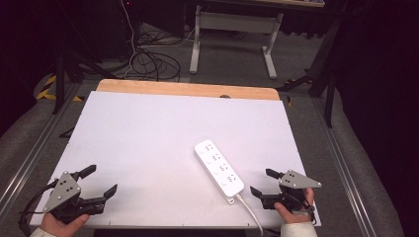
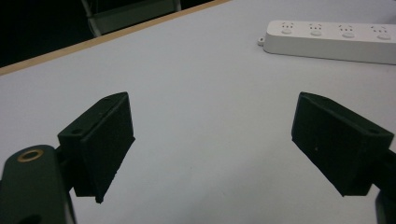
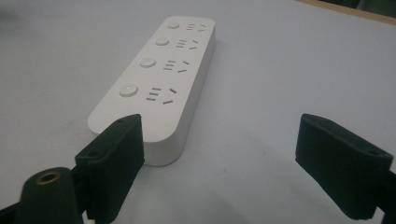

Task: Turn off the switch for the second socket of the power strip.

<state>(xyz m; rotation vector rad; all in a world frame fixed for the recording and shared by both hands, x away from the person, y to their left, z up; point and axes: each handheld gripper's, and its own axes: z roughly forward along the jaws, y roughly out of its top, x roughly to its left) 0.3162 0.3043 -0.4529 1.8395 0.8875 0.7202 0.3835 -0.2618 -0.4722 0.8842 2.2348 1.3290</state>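
Power strip (image 1: 218, 170), white with four sockets, lies flat on the white table (image 1: 148, 138), in the lower right part of the high view. Its white cord (image 1: 252, 212) runs off the near edge of the table. Left tongs (image 1: 98, 180) sit at the lower left corner of the table, spread wide, holding nothing. Right tongs (image 1: 262, 182) sit at the lower right, also spread wide and holding nothing, just beside the cord end of the strip. Most of the table is bare, with lots of open room at the middle and top. A wooden edge (image 1: 188, 89) shows along the far side. Behind it is grey floor (image 1: 232, 64) with cables (image 1: 148, 61) and a pale stand (image 1: 232, 29).
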